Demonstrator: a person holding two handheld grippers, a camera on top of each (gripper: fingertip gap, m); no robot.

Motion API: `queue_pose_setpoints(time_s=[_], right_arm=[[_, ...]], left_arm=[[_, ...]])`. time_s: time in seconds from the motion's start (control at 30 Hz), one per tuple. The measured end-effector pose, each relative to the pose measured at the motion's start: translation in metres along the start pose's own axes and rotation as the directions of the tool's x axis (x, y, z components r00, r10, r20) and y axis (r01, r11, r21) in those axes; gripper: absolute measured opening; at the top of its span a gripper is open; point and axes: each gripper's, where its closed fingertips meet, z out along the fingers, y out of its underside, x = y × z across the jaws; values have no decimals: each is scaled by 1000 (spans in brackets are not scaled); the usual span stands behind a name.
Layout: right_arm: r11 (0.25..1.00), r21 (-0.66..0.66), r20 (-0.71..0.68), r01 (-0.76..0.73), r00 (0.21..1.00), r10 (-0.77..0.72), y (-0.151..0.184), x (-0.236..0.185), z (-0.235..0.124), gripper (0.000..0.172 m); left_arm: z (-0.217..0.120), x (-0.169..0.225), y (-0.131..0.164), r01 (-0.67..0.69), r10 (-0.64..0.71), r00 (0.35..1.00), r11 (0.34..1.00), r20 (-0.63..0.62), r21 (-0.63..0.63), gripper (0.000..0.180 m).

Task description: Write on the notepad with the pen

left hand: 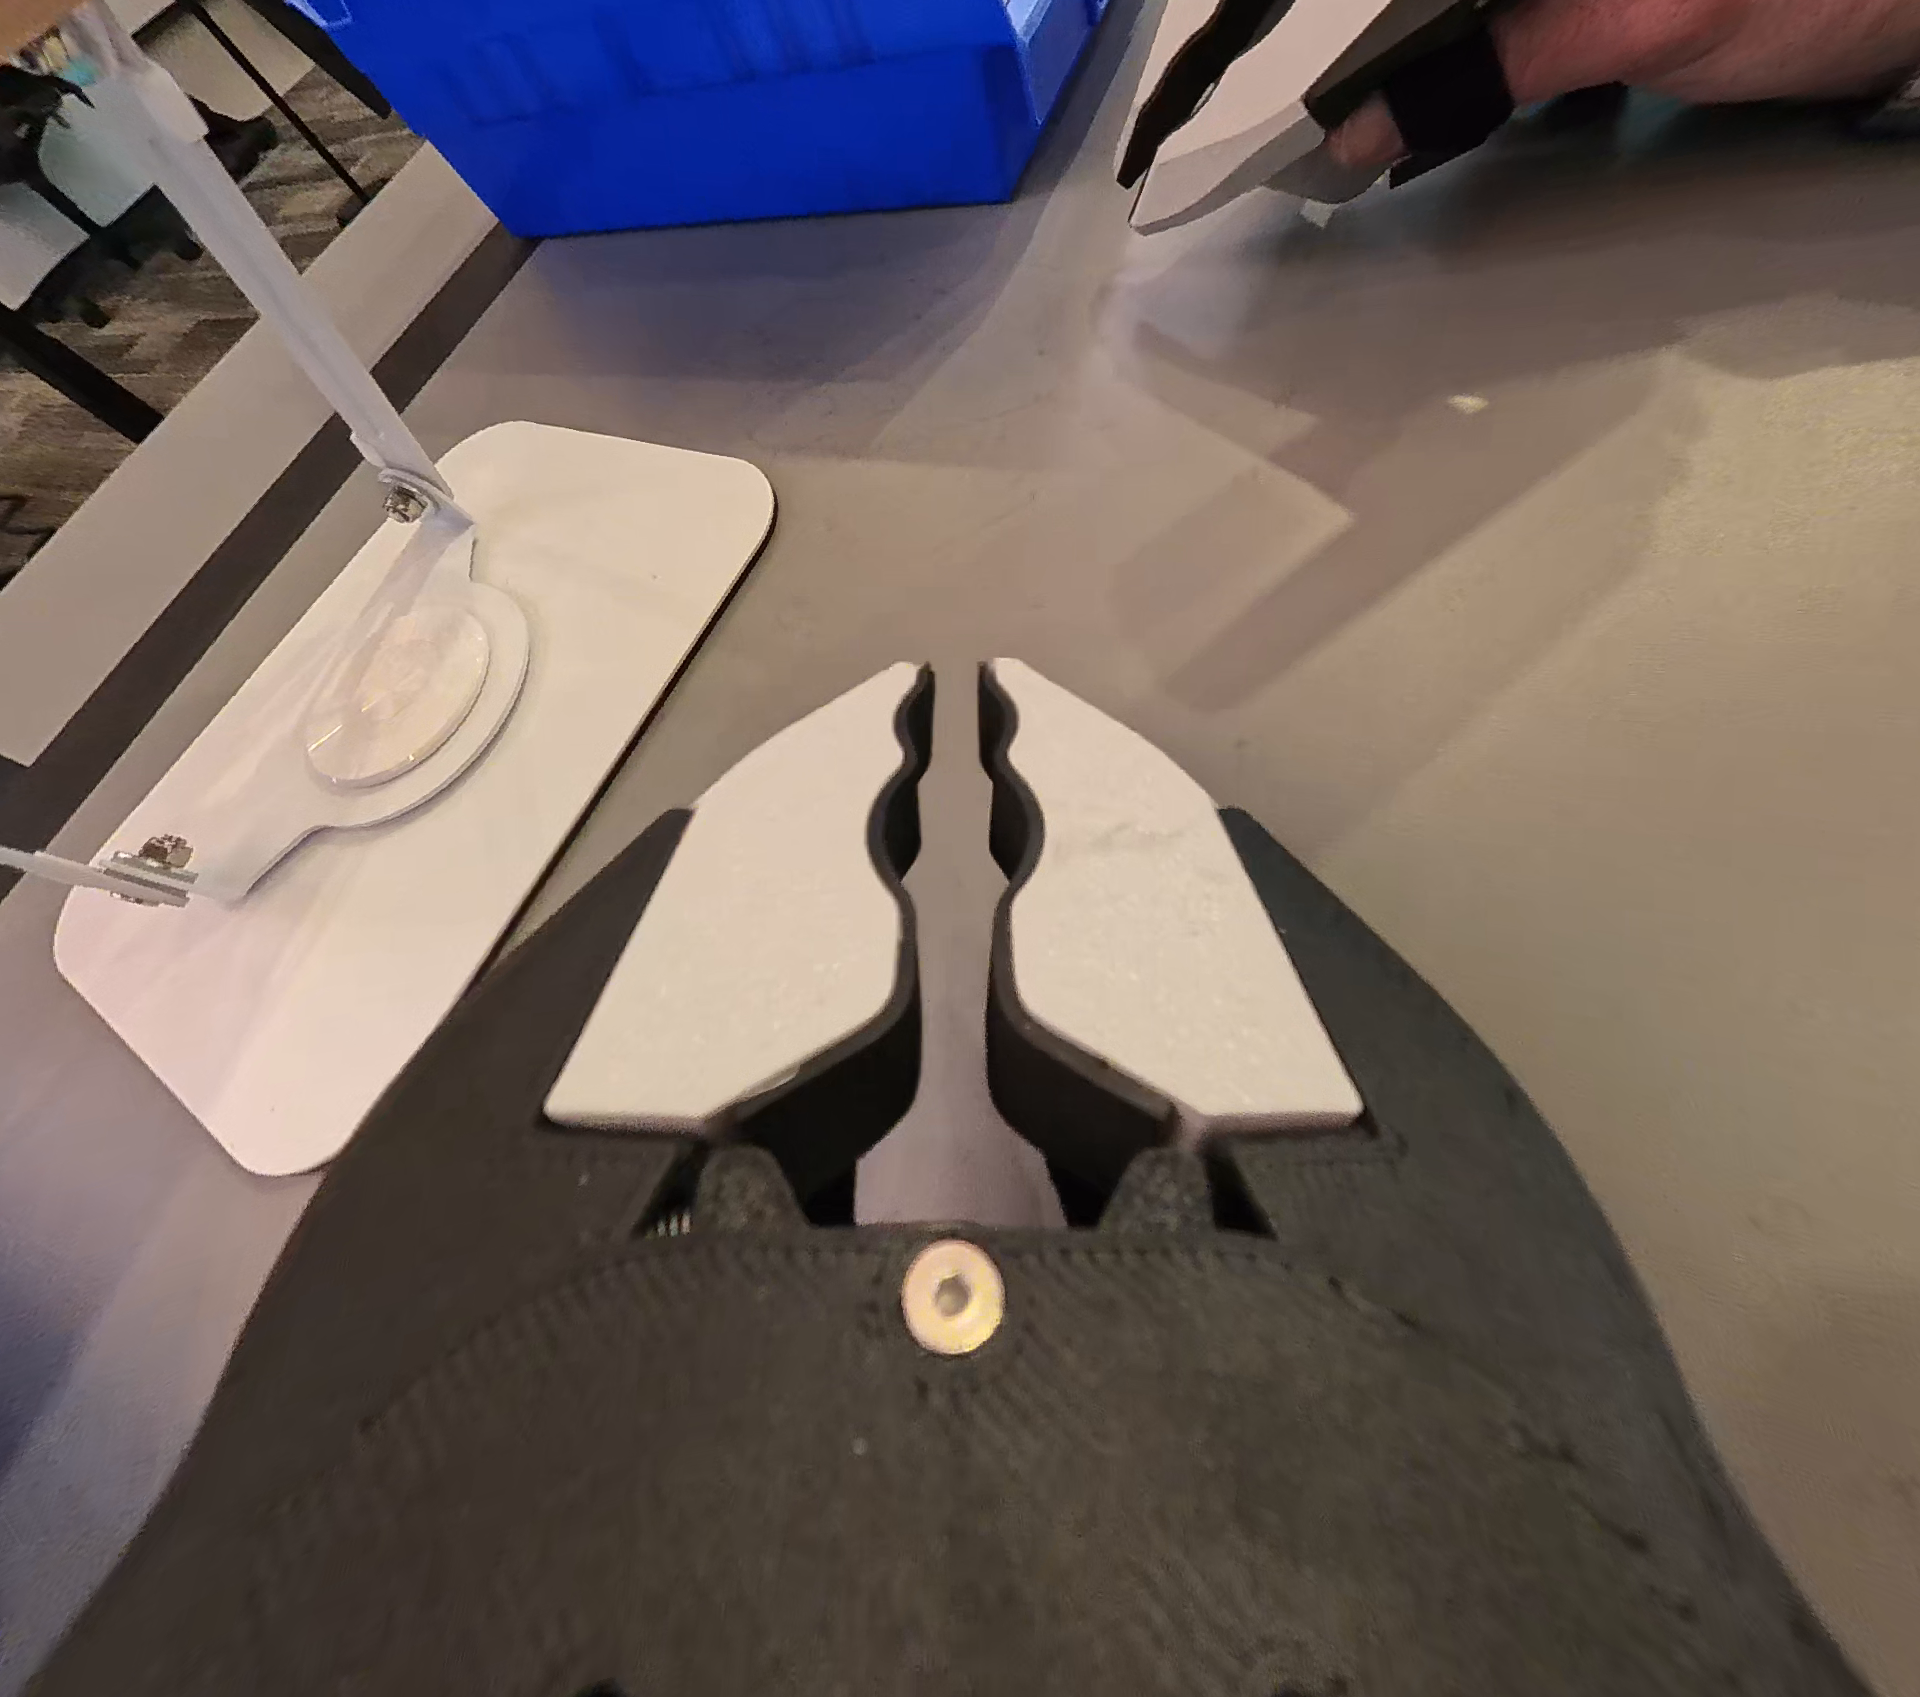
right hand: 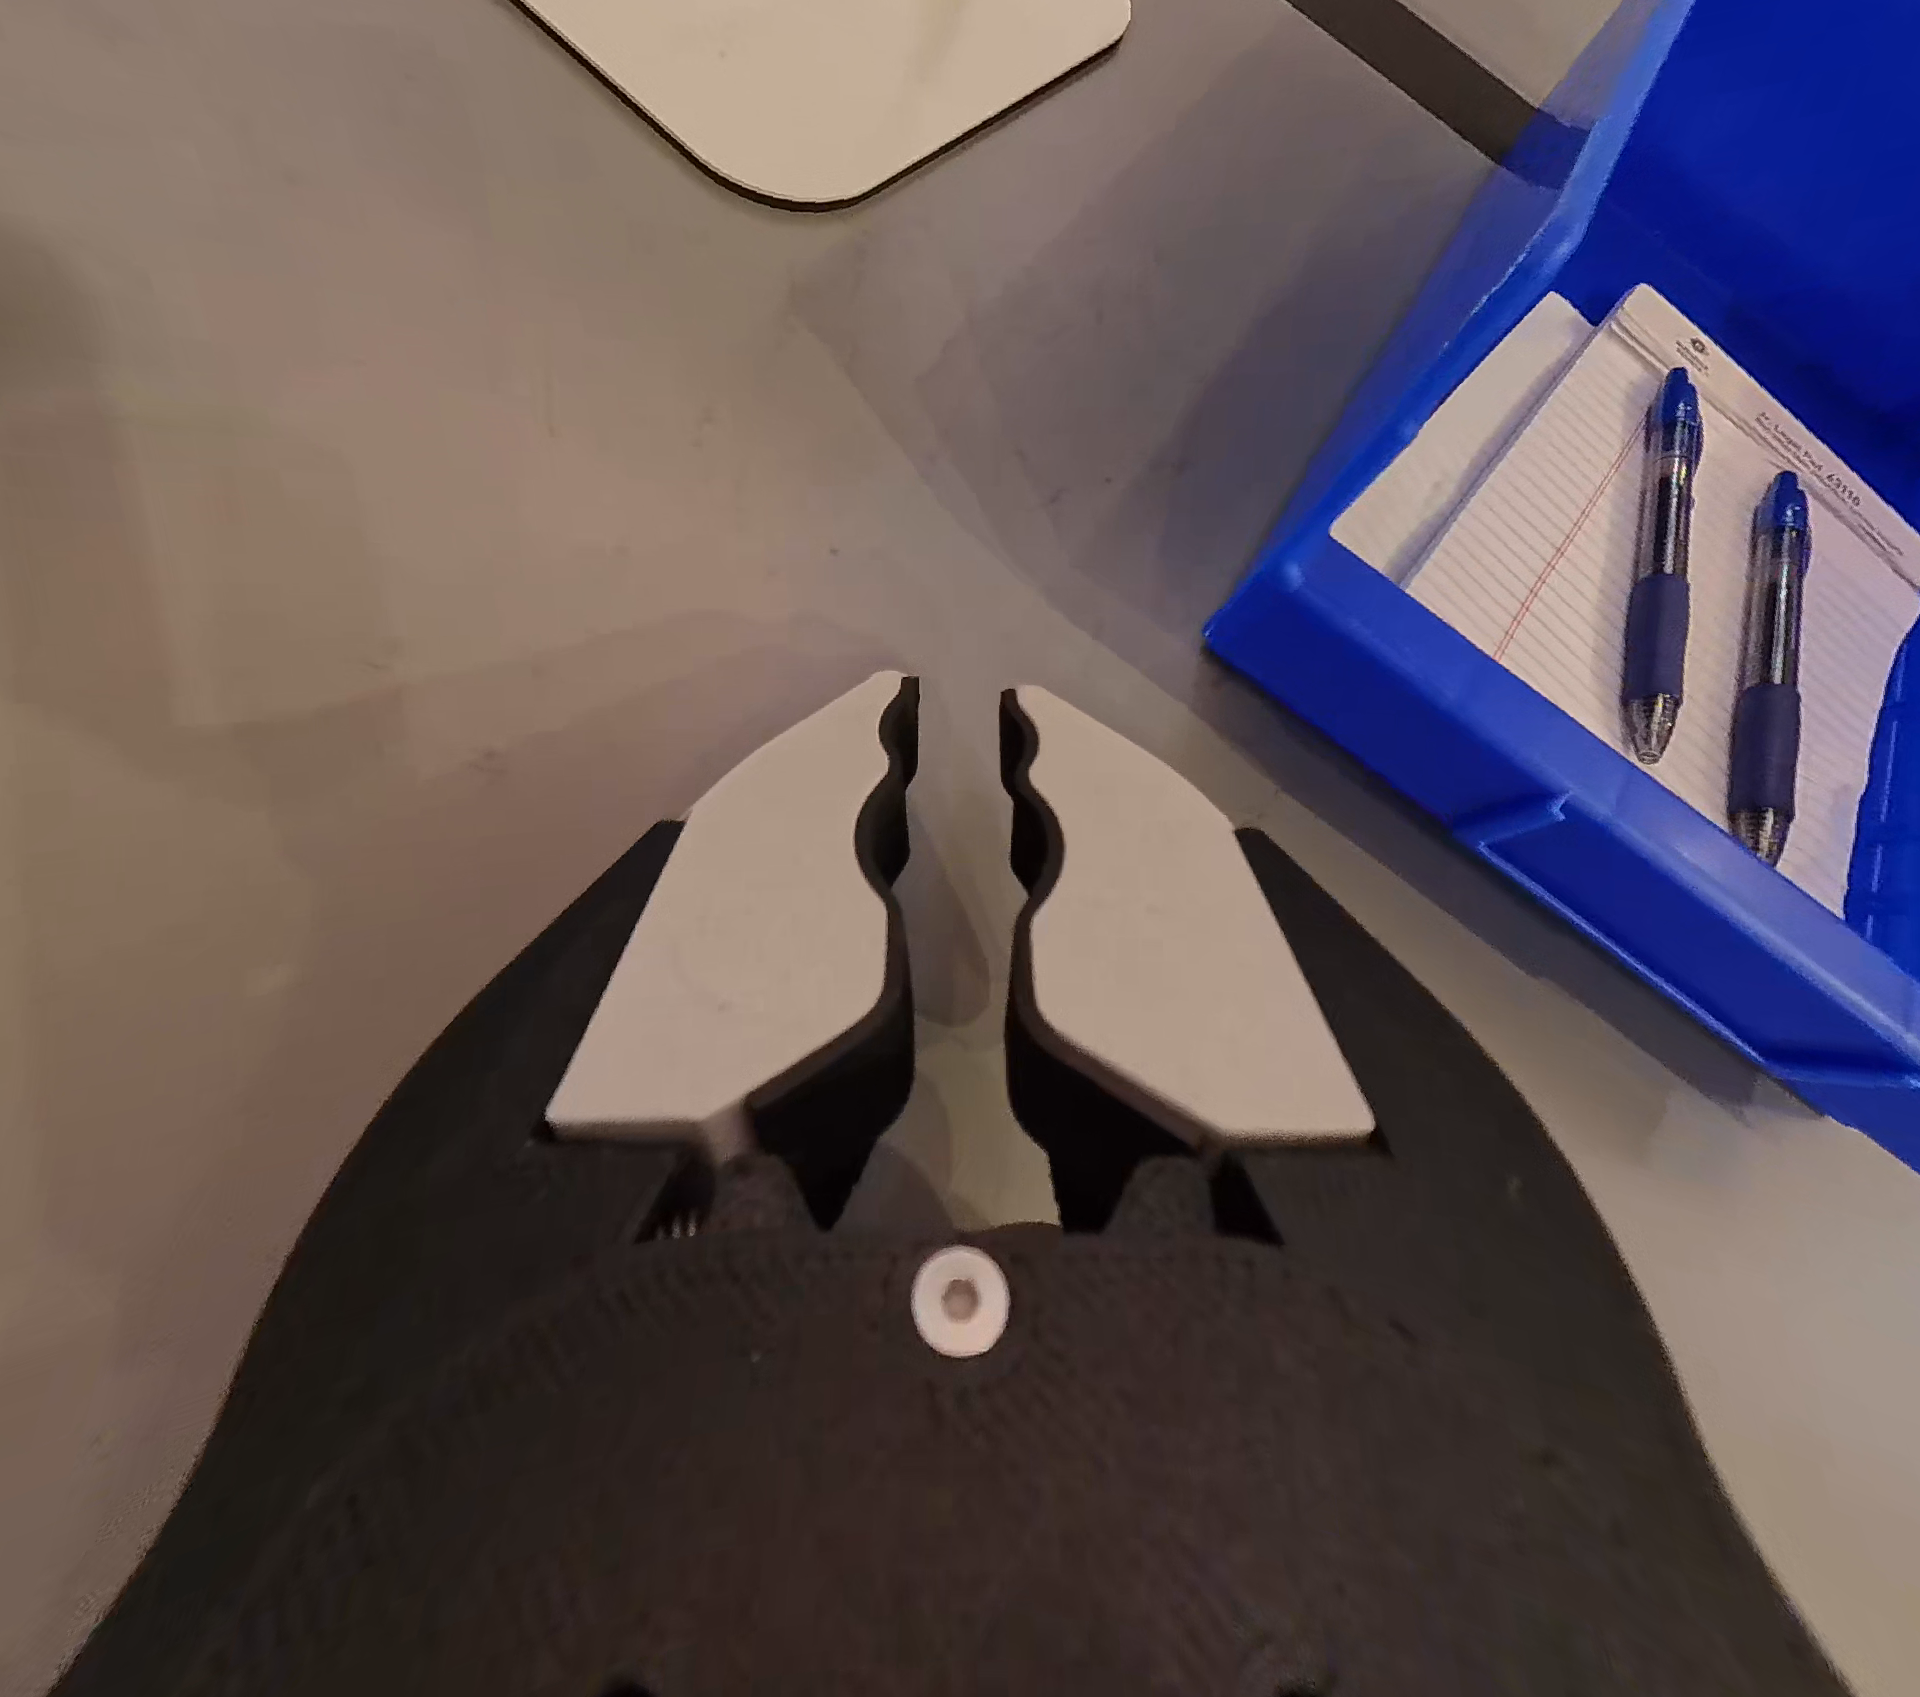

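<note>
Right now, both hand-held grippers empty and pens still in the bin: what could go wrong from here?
1. Two pens lie close together on the notepad; the right hand-held gripper could bump or catch both.
2. The blue bin wall stands between the gripper and the pens; a low approach may hit it.
3. The white stand base sits near the left hand-held gripper, crowding the writing space.

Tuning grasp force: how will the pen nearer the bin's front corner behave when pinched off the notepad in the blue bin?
The left pen is round-barrelled, so it will probably roll on the flat notepad if nudged. Its dark blue rubber sleeve likely grips better than the clear barrel. It looks stiff and light; the second pen lying close by may get bumped.
</note>
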Motion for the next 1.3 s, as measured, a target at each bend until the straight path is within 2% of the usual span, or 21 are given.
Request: queue_pose_setpoints(time_s=[0.53,0.67,0.73,0.83,1.0,1.2,1.3], right_arm=[[1000,9,-60,-11,998,11,0,12,0,32],[998,66,-91,-10,996,16,-9,20,-9,37],[991,129,-108,-30,993,45,-18,27,-19,38],[985,151,-116,-81,988,99,-19,42,-28,43],[971,218,-233,-102,960,153,-31,84,-58,62],[958,225,-385,-178,887,255,-33,175,-94,84],[939,222,-401,-264,853,334,-22,221,-97,93]], left_arm=[[-15,-4,0,32,-32,999,998,12,52,27],[-18,-9,-1,50,-52,998,996,29,68,29],[-20,-13,1,63,-66,997,996,43,68,30],[-25,-19,4,72,-77,995,995,67,70,31],[-35,-30,10,81,-89,989,994,120,70,32],[-56,-53,18,123,-141,965,988,220,92,47],[-82,-78,18,144,-174,932,983,319,114,56]])
